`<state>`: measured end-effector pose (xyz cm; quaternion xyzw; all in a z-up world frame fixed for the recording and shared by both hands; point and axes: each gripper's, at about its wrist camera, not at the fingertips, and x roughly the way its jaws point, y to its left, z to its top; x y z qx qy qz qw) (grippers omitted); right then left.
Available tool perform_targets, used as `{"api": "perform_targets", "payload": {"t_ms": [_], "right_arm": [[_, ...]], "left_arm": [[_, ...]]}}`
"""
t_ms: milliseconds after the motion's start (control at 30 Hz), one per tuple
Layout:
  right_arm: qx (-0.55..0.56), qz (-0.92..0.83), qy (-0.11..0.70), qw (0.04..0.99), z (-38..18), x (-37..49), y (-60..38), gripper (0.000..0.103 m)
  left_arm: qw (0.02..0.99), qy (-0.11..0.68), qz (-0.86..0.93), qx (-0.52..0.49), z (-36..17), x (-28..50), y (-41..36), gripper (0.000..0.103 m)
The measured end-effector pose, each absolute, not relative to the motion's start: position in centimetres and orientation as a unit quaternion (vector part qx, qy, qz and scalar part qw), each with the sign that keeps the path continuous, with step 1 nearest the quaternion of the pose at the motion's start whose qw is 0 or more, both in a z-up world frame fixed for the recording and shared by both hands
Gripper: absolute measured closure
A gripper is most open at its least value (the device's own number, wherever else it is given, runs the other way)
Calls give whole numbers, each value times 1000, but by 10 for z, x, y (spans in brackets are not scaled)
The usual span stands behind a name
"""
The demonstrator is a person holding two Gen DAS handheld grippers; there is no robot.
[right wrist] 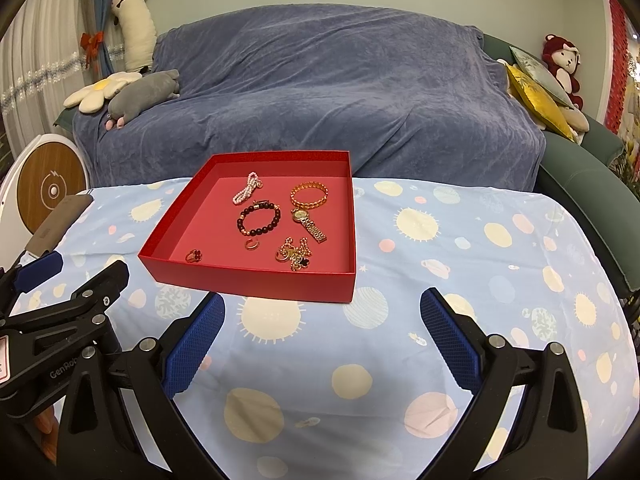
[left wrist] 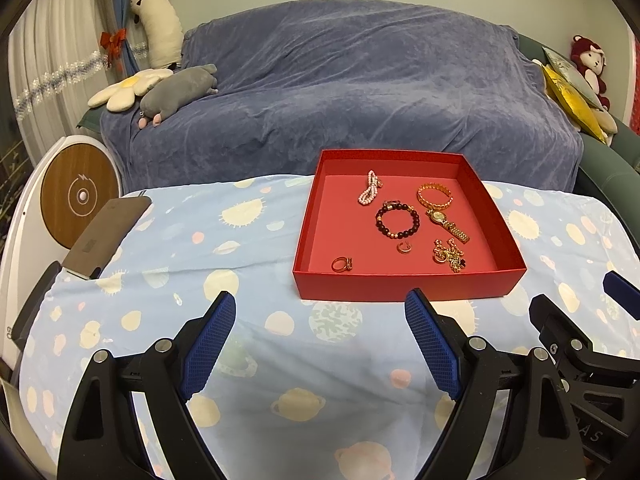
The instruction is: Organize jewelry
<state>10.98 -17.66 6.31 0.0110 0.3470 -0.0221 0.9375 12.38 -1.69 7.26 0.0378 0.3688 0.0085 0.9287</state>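
Note:
A red tray [left wrist: 400,286] [right wrist: 248,280] sits on the table and holds all the jewelry: a pink bead bracelet [left wrist: 370,188] [right wrist: 246,190], a dark bead bracelet [left wrist: 398,221] [right wrist: 259,220], a gold bangle [left wrist: 435,197] [right wrist: 309,195], a gold watch [left wrist: 446,224] [right wrist: 310,224], a small ring [left wrist: 404,247] [right wrist: 251,244], a ring with a stone [left wrist: 342,264] [right wrist: 194,256] and a tangled gold chain [left wrist: 450,256] [right wrist: 296,256]. My left gripper [left wrist: 320,308] is open and empty, in front of the tray's near left corner. My right gripper [right wrist: 322,304] is open and empty, in front of the tray's near right side.
The table wears a light blue planet-print cloth [left wrist: 240,248] [right wrist: 480,248]. A grey phone-like slab [left wrist: 106,232] [right wrist: 56,224] lies at its left edge. A blue-covered sofa [left wrist: 340,88] [right wrist: 312,92] with plush toys stands behind. A round white and wood device [left wrist: 80,196] stands at the left.

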Motion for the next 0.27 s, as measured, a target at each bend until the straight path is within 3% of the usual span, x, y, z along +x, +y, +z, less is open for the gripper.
{"api": "perform_targets", "payload": {"t_ms": [267], "right_arm": [[13,-25,346,938,63,109,-176,5]], "left_arm": [[928,370,10,33,73,124,-17,19]]}}
